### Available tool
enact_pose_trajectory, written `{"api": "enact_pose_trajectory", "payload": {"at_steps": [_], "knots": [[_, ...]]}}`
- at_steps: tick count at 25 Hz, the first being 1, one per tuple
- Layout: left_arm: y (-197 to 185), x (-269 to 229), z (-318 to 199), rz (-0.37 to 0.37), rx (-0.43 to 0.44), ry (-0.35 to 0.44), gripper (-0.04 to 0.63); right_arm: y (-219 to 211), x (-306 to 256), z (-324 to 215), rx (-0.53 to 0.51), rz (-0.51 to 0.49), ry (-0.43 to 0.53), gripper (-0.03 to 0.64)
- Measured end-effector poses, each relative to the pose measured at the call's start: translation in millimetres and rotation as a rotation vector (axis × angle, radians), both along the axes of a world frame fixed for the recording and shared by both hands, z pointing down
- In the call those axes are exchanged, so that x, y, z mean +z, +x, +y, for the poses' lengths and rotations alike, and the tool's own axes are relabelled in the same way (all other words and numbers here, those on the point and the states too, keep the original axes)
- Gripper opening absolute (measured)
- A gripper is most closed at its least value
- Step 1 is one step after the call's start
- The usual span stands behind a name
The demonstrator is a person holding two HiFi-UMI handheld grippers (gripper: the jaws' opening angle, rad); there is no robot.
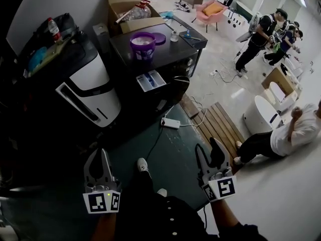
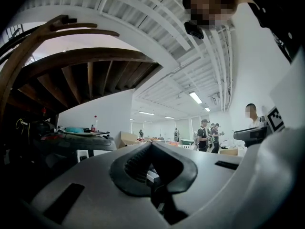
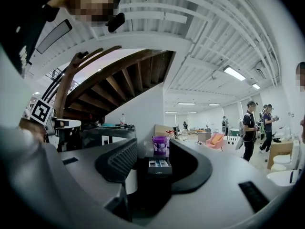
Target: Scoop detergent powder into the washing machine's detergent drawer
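A black washing machine (image 1: 168,92) stands ahead of me with its detergent drawer (image 1: 150,80) pulled out. On its top sit an open purple detergent tub (image 1: 143,44) and the purple lid (image 1: 160,37). Both grippers are held low over the dark floor, well short of the machine. My left gripper (image 1: 100,152) has its pads (image 2: 138,163) together and holds nothing. My right gripper (image 1: 206,147) stands open and empty. In the right gripper view, the tub (image 3: 159,144) and the drawer (image 3: 158,163) show far off between the pads.
A white and black appliance (image 1: 90,84) stands left of the machine, cardboard boxes (image 1: 125,1) behind it. A power strip with cable (image 1: 170,123) and a wooden pallet (image 1: 218,124) lie on the floor. One person (image 1: 293,132) sits at the right; others (image 1: 258,36) stand further back.
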State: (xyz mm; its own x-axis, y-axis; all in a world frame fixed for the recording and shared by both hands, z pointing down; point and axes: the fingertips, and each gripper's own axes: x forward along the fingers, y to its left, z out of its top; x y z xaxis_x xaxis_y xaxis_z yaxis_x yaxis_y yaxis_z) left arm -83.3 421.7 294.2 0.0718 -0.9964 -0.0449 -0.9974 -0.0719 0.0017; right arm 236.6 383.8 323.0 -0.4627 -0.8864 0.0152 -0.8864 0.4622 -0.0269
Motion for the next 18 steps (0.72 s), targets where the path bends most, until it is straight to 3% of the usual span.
{"api": "enact_pose_trajectory", "payload": {"at_steps": [6, 13, 18], "knots": [[-17.2, 0.0, -65.0, -0.002, 0.008, 0.0, 0.014, -20.2, -16.1, -64.6, 0.029, -0.017, 0.022, 0.21], [-41.9, -1.1, -139.1, 0.002, 0.029, -0.008, 0.014, -41.8, -5.9, -135.1, 0.047, 0.011, -0.021, 0.196], [-57.4, -3.2, -186.1, 0.001, 0.06, -0.001, 0.014, -62.0, -10.1, -179.6, 0.047, 0.017, 0.014, 0.196]]}}
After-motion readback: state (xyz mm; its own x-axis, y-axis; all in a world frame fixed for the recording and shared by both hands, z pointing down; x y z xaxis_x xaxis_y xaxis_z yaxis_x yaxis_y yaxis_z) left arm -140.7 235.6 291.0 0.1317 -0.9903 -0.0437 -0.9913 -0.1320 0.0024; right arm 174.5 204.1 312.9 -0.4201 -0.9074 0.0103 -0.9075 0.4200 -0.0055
